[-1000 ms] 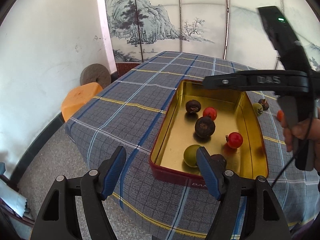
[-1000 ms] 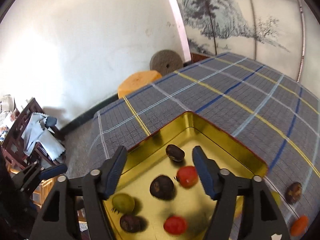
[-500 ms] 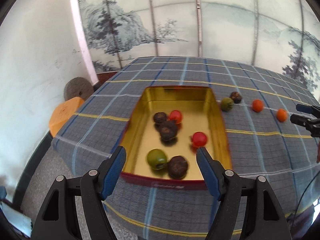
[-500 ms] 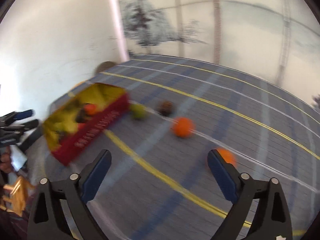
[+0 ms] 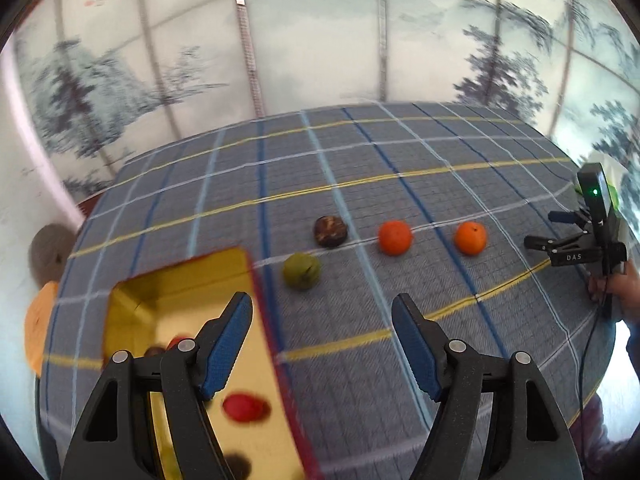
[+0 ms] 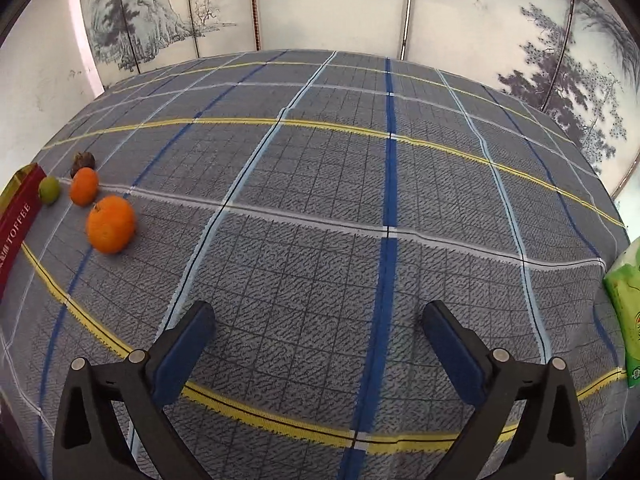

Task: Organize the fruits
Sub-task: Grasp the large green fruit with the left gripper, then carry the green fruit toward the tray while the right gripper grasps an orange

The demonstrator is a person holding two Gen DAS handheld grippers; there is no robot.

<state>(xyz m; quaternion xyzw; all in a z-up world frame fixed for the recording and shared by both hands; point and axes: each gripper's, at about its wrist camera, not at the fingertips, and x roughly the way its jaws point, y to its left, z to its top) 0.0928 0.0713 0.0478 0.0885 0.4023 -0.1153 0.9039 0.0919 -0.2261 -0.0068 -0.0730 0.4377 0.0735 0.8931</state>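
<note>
Over the right rim of the gold tin (image 5: 180,276) hangs my left gripper (image 5: 322,304), its jaws closing a little with nothing between them. A red fruit (image 5: 245,407) lies in the tin. On the checked cloth beyond it lie a green fruit (image 5: 301,271), a dark brown fruit (image 5: 330,231) and two oranges (image 5: 395,237) (image 5: 470,238). My right gripper (image 6: 318,312) hovers above bare cloth, jaws opening wide and empty. In its view the oranges (image 6: 111,224) (image 6: 83,186), green fruit (image 6: 49,189), brown fruit (image 6: 83,160) and tin (image 6: 18,208) are far left.
A green packet (image 6: 626,304) lies at the table's right edge. The right gripper (image 5: 544,229) and a person's hand (image 5: 616,292) show at the right of the left wrist view. A stone disc (image 5: 48,254) and an orange stool (image 5: 38,328) stand on the floor at left. A painted screen backs the table.
The right gripper left the tin, swept right across the table past the loose fruit, and its jaws widened. The left gripper swung right from the tin toward the loose fruit.
</note>
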